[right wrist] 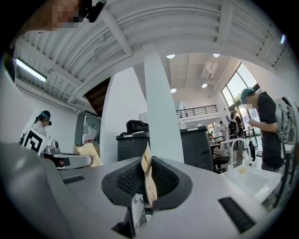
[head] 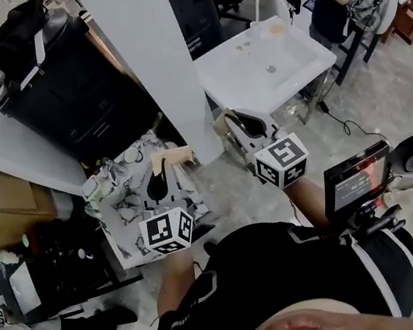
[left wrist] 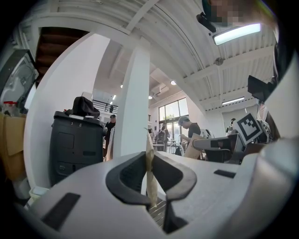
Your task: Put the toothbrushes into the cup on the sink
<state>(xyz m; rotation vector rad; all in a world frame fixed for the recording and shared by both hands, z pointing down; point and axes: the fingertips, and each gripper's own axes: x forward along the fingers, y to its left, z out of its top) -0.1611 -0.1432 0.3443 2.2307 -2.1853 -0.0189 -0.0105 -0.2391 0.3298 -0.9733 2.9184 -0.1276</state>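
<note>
A thin tan packet (left wrist: 148, 158) stands upright in your left tool (left wrist: 151, 198); a second packet (right wrist: 147, 175) stands in your right tool (right wrist: 150, 196); the white sink (head: 303, 60) is well apart.

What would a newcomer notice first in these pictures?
In the foreground, the left gripper has its jaws closed on a thin tan packet, and the right gripper pinches a second tan packet. Ahead on the right stands a white sink. On the left is a big black bin with a black bag on top.
</note>
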